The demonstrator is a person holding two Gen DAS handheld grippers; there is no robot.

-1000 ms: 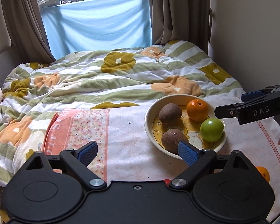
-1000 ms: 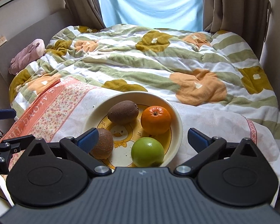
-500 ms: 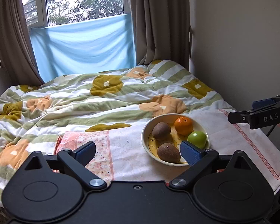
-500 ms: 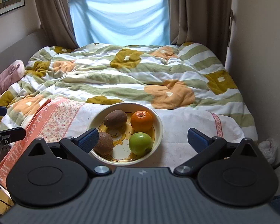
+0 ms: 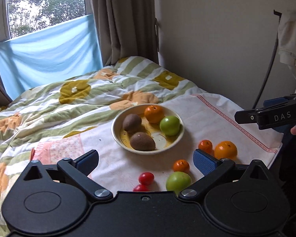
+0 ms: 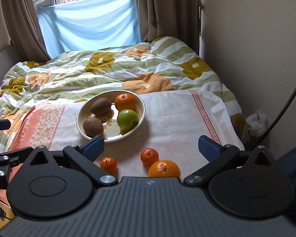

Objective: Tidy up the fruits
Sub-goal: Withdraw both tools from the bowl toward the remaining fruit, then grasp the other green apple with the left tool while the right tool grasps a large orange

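Four fruits lie in the plate (image 5: 116, 132), which sits on a white cloth (image 5: 207, 118) spread over the flowered quilt (image 5: 69, 98) on the bed. Taking the plate as the landmark and reading the left wrist view from left to right: a brown kiwi (image 5: 131, 122) lies at the plate's left, a second kiwi (image 5: 142, 141) at its near edge, an orange (image 5: 154, 114) at its far side, and a green apple (image 5: 169, 125) against its right rim.

On the cloth on the near side of the plate, apart from it, lie two small red tomatoes (image 5: 146, 178) just beside each other, then a small tangerine (image 5: 181, 165) with a second green apple (image 5: 178, 181) just below it in the view, then another small tangerine (image 5: 205, 146), and furthest right a bigger orange (image 5: 225, 150).

The left gripper (image 5: 146, 161) is on the near side of the plate, above the loose fruit; its blue-padded fingers (image 5: 204, 161) have just been spreading and stand wide apart with nothing clamped between them. The right gripper (image 6: 152, 148) is likewise on the near side of the plate, to its right, spread wide and gripping nothing; the loose tangerines and orange show between its fingers on the cloth, untouched. In the left wrist view it appears side-on, well to the right of the plate.

Behind the bed, a blue sheet (image 5: 45, 59) covers the lower window between brown curtains (image 5: 124, 19).
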